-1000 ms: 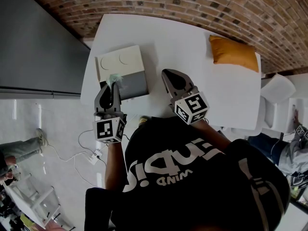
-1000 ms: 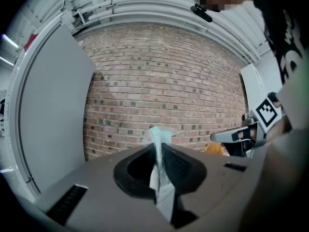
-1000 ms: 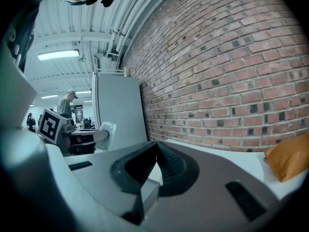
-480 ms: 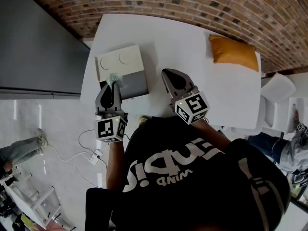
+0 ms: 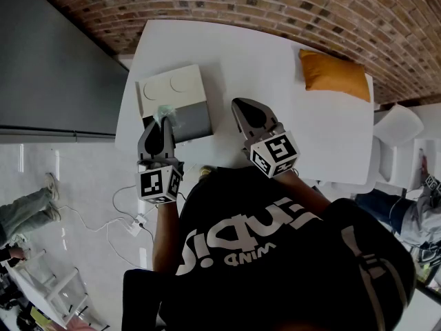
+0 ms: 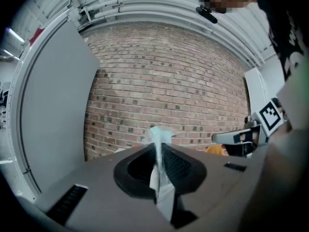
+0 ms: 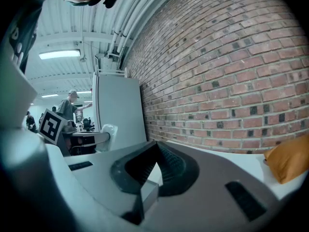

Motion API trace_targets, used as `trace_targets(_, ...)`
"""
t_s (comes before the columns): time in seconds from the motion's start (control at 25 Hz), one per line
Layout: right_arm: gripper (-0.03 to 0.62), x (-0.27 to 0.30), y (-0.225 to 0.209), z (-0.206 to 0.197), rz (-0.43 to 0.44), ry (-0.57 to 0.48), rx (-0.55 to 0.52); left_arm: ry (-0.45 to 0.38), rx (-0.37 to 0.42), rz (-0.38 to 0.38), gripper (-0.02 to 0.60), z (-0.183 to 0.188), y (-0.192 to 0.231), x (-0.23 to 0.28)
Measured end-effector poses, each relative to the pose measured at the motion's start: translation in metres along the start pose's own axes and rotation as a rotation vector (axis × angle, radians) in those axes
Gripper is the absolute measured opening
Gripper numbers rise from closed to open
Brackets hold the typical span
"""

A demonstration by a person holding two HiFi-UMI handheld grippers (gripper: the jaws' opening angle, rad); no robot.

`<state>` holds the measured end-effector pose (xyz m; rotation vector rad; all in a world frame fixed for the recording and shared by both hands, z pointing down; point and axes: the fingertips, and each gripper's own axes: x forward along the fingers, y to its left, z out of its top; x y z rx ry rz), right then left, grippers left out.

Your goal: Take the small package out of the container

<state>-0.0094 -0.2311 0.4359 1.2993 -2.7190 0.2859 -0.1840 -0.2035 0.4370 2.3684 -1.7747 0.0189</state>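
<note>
White table against brick wall; orange cushion at its far right. My left gripper: jaws narrow, clamped on small package, at container near edge. My right gripper: jaws together, empty, over table.

- The small package was a thin, crinkled, pale teal-and-white packet. It stood on edge, pinched between the closed jaws of the left gripper, with its top poking out past the jaw tips.
- The container was a cream box with two faint round marks on top and a grey near side. It sat on the white table near the left edge, with the package over its near left corner.
</note>
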Motion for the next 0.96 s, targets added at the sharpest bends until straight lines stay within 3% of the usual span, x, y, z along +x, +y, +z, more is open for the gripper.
trace_targets(0.96, 0.0, 0.0002, -0.0007, -0.0006, -0.001, 0.004, -0.003, 0.012, -0.017, 0.001, 0.04, -0.0057, 0.0012, 0.0008)
